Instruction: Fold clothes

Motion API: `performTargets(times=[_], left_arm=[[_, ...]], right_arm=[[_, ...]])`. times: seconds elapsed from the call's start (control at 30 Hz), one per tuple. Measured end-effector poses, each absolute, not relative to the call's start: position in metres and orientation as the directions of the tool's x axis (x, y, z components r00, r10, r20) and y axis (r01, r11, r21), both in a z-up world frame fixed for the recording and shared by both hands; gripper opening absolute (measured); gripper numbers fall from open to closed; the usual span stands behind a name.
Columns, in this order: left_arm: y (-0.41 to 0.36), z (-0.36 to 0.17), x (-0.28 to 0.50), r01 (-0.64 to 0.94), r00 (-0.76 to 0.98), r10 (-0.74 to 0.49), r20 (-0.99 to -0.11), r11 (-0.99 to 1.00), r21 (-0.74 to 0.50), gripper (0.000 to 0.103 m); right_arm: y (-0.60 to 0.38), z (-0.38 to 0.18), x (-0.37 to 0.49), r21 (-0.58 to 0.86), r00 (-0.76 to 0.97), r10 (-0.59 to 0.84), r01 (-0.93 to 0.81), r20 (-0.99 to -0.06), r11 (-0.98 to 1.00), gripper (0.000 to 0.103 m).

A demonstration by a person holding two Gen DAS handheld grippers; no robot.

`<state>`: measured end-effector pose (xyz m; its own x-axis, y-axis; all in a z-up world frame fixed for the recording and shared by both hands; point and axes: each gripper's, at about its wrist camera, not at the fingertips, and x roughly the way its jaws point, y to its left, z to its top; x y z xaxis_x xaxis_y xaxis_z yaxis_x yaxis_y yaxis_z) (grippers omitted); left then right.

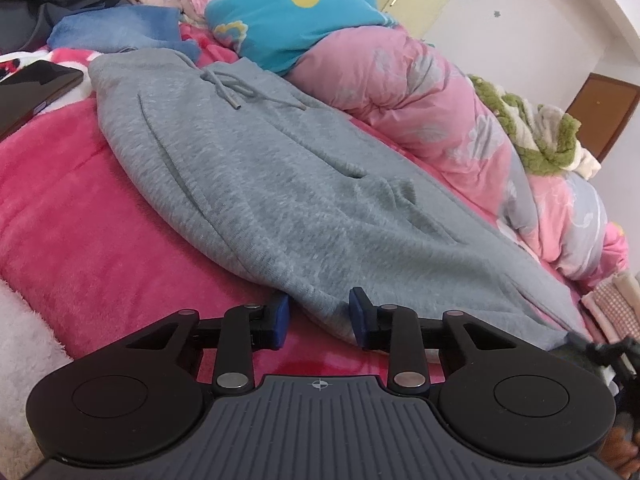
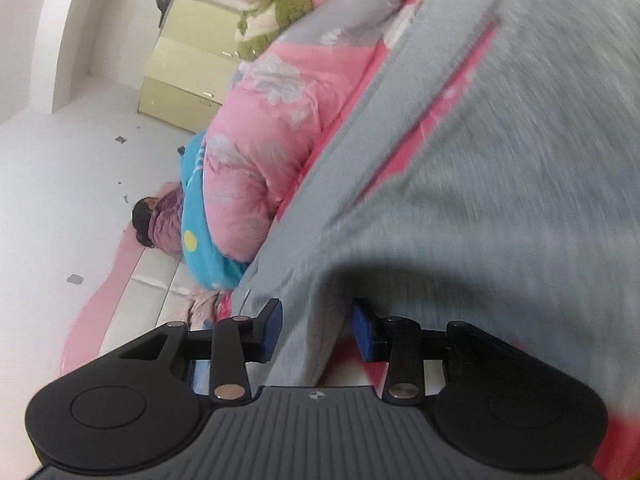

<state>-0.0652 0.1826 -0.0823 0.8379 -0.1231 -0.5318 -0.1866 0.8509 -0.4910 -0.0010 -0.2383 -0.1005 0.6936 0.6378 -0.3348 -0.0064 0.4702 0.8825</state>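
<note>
One pair of grey sweatpants (image 1: 280, 184) lies along the pink blanket (image 1: 80, 208), waistband toward 11 o'clock, apparently doubled leg on leg. Left gripper (image 1: 319, 316) stands open astride the near edge; right gripper (image 2: 316, 330) stands open around lifted cloth. Crosswise folds seemingly remain.

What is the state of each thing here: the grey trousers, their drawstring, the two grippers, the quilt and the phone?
grey trousers: spread flat on the red blanket, not yet folded.
drawstring: untied, lying loose at the waistband.
left gripper: open, fingers either side of the trouser edge.
right gripper: open, grey fabric between its fingers, picture blurred.
pink quilt: bunched up beside the trousers.
phone: screen dark.
</note>
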Motion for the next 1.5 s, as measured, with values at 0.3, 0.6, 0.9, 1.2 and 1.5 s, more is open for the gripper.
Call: performTargets(times=[0.3, 0.6, 0.9, 1.2, 1.5], left_arm=[[0.193, -0.084, -0.075, -0.203, 0.844, -0.152, -0.514, 0.797, -0.569, 0.017], [0.21, -0.083, -0.091, -0.176, 0.864, -0.196, -0.465, 0.746, -0.642, 0.011], [0.234, -0.09, -0.101, -0.213, 0.86, -0.22, -0.461, 0.665, -0.716, 0.02], [0.258, -0.092, -0.093, -0.293, 0.878, -0.132, -0.46, 0.612, -0.735, 0.039], [0.252, -0.071, -0.094, -0.272, 0.895, -0.064, -0.442, 0.706, -0.654, 0.009]], right_arm=[[-0.202, -0.115, 0.021, 0.877, 0.64, 0.683, -0.03, -0.352, 0.48, 0.031], [-0.188, -0.091, -0.011, 0.867, 0.593, 0.737, -0.124, -0.325, 0.483, 0.004], [-0.197, -0.106, -0.043, 0.883, 0.567, 0.738, -0.04, -0.366, 0.468, 0.004], [-0.193, -0.119, -0.037, 0.907, 0.551, 0.76, -0.013, -0.345, 0.422, 0.007], [-0.188, -0.12, -0.042, 0.902, 0.547, 0.76, -0.02, -0.351, 0.431, 0.004]])
